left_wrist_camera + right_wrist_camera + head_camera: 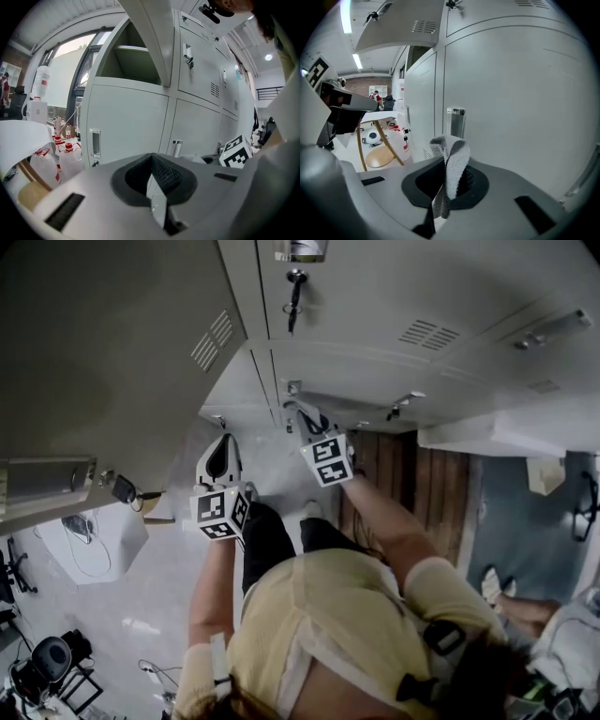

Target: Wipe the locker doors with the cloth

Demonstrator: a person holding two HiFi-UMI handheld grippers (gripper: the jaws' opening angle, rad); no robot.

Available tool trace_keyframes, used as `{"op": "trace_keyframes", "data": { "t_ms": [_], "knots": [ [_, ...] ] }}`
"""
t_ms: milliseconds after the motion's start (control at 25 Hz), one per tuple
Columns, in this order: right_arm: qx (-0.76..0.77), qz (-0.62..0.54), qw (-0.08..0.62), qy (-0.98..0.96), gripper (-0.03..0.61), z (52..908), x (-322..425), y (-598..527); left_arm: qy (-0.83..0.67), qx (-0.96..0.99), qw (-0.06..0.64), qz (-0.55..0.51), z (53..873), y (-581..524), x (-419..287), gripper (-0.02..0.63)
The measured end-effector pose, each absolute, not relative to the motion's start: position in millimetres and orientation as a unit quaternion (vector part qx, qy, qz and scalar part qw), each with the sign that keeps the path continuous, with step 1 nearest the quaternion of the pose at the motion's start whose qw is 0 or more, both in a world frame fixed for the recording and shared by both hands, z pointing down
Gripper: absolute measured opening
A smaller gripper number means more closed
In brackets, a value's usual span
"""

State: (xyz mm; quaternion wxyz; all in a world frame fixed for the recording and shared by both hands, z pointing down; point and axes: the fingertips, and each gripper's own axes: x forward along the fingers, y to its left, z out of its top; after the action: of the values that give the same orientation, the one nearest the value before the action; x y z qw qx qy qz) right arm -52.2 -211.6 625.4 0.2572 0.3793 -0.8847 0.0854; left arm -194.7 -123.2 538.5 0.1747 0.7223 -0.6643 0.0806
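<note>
**mop_q:** Yellow shirt [347,615] sits closest to the lens at 6 o'clock in the head view, with both arms reaching up toward 12. So what are the two tongs doing?

**lockerfan:** Right gripper [307,416] is just above centre, nose up against the locker doors [394,362]. Its own view shows the jaws clamped on the cloth [452,161]. That's a grey-white knit strip sticking up out of the pads and folding over at the top. A door handle [455,122] is right behind it at 12 o'clock. Can't tell if the cloth actually touches the door.

**mop_q:** And the left one?

**lockerfan:** Left gripper [223,451] is at 9 o'clock, near the right one but not touching it. Its jaws are pressed together with nothing in them. In its own view, white jugs [58,157] with red caps stand at 8 o'clock. Back in the head view, an open door [103,343] swings out at 10 o'clock. A key [294,296] hangs in a lock at 12.
</note>
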Motion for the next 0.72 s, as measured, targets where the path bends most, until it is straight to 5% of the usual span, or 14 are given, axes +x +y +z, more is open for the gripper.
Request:
{"op": "trace_keyframes", "data": {
  "t_ms": [720],
  "knots": [
    [0.393, 0.06, 0.301, -0.867, 0.009, 672, -57, -234, -0.647, 0.73, 0.2, 0.092, 552, -128, -195, 0.002]
  ]
}}
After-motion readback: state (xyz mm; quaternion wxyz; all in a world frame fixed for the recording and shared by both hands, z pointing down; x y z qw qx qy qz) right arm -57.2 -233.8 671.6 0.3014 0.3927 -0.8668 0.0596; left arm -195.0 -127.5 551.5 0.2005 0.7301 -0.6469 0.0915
